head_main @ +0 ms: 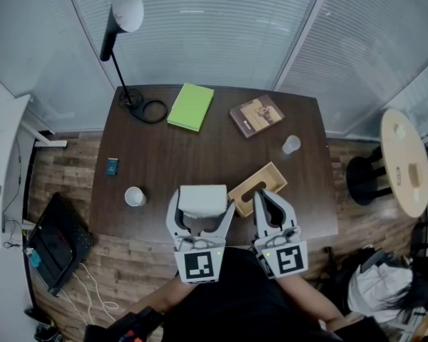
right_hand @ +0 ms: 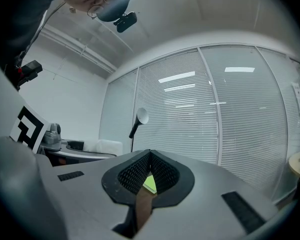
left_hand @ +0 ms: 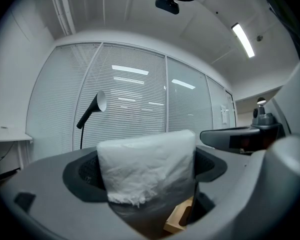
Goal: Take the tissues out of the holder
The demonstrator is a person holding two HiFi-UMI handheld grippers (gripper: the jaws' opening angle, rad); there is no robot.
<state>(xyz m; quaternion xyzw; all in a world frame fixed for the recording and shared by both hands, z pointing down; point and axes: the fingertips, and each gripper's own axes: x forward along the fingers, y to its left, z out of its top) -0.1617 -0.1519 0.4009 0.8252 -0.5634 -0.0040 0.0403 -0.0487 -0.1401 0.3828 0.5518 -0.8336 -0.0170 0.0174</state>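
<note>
At table's near edge: left gripper (head_main: 202,204) is clamped on the tissues (head_main: 202,199), a white block gripped across its width by both jaws. In the left gripper view the block fills the gap between the jaws, with a ragged lower edge, and it sits clear of the holder (head_main: 259,185).

Holder is a light wooden box lying diagonally on the table (head_main: 164,155), slot facing up, just right of the tissues. Can't tell if the block's right edge touches its corner. One wooden corner of it shows below the block in the left gripper view.

Right gripper (head_main: 262,196): jaws together, tips meeting, nothing between them. The tips sit over the holder's near end; contact can't be confirmed. The right gripper view shows the pads pressed tip to tip, with a strip of brown table and a bit of green visible through the gap lower down.

Elsewhere on the table:
- desk lamp (head_main: 121,20) at the far left corner, with a cable loop (head_main: 151,111) beside its base
- green notebook (head_main: 191,106) at far centre
- brown book (head_main: 257,115) to the notebook's right
- clear cup (head_main: 291,144) near the right edge
- white cup (head_main: 135,197) near left, well apart from the grippers
- small blue item (head_main: 112,166) at the left edge

Off the table: round side table (head_main: 405,161) at right, black bag (head_main: 53,241) on the floor at left.
</note>
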